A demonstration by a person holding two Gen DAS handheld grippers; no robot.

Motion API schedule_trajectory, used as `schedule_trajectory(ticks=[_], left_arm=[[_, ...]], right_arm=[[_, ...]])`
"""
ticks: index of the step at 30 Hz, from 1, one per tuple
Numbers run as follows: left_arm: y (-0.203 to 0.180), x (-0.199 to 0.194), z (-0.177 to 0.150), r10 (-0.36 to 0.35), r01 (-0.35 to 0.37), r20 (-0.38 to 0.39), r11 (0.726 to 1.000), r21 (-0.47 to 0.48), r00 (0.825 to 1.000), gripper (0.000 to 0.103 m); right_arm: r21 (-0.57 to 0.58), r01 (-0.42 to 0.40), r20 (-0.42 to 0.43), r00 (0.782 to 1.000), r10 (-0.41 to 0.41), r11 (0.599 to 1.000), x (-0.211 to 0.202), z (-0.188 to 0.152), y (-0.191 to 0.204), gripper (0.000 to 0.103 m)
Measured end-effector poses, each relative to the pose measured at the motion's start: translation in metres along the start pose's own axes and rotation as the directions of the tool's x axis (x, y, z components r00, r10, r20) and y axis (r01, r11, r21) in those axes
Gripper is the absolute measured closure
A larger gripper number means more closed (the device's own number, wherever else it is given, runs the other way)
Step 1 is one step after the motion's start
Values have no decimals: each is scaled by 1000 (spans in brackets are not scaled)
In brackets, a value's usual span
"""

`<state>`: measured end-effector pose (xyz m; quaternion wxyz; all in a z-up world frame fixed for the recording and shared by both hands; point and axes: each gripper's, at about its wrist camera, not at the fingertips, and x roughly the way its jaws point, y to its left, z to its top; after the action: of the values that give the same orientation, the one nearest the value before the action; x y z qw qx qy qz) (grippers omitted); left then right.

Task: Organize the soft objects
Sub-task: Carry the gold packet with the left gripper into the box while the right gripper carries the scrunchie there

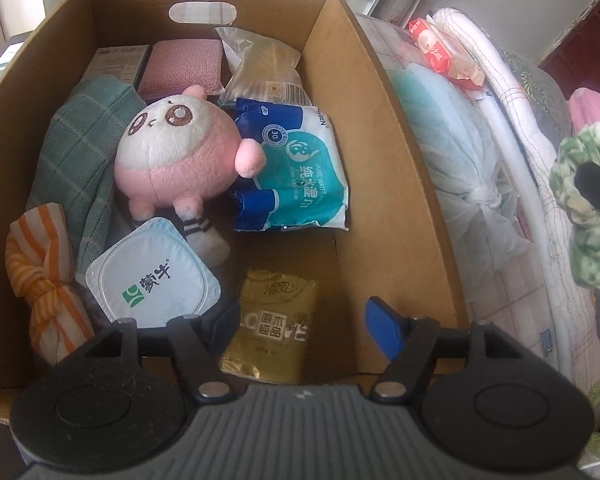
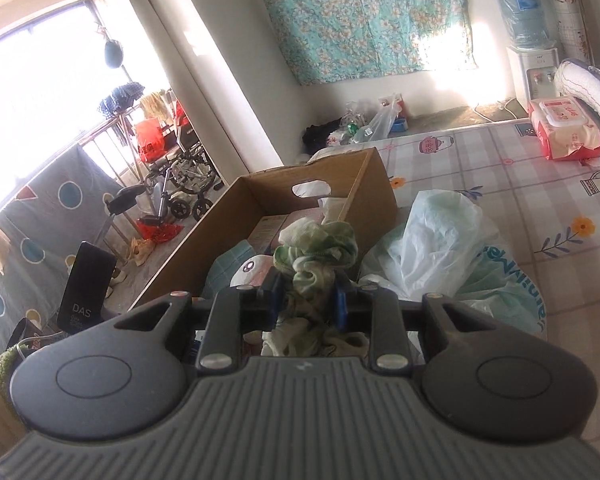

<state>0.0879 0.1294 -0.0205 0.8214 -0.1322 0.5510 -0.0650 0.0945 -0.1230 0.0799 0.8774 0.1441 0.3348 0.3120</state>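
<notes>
Right fingers (image 2: pixel 306 300) pinching the green-and-white cloth (image 2: pixel 316 256), cardboard box (image 2: pixel 204 232) just ahead and below; left fingers (image 1: pixel 304 330) spread, empty, over the box.

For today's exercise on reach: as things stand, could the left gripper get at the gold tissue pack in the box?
Probably yes. The left gripper stands open and empty right above the gold tissue pack, which lies uncovered on the floor of the cardboard box; nothing lies between them.

Left gripper (image 1: pixel 304 326) jaws apart, right gripper (image 2: pixel 306 300) jaws clamped
</notes>
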Motion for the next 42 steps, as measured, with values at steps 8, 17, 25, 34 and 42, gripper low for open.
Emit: schedule_trajectory(ticks=[8, 17, 25, 34, 42], left_arm=[[22, -47, -3, -1, 19, 220, 997, -80, 976, 25], [36, -89, -12, 101, -34, 437, 987, -160, 894, 18], [32, -97, -30, 148, -75, 514, 984, -161, 845, 9], [13, -116, -53, 233, -159, 572, 971, -176, 786, 0], [-7, -124, -81, 339, -274, 549, 941, -201, 764, 0]], right_arm=[[-62, -55, -51, 997, 52, 997, 21, 10, 23, 77], [-207, -95, -181, 982, 57, 974, 68, 6, 72, 72], [-379, 48, -167, 979, -119, 924, 91, -14, 97, 52], [-151, 68, -46, 996, -76, 986, 36, -16, 62, 35], [-86, 131, 22, 991, -129, 988, -7, -42, 56, 6]])
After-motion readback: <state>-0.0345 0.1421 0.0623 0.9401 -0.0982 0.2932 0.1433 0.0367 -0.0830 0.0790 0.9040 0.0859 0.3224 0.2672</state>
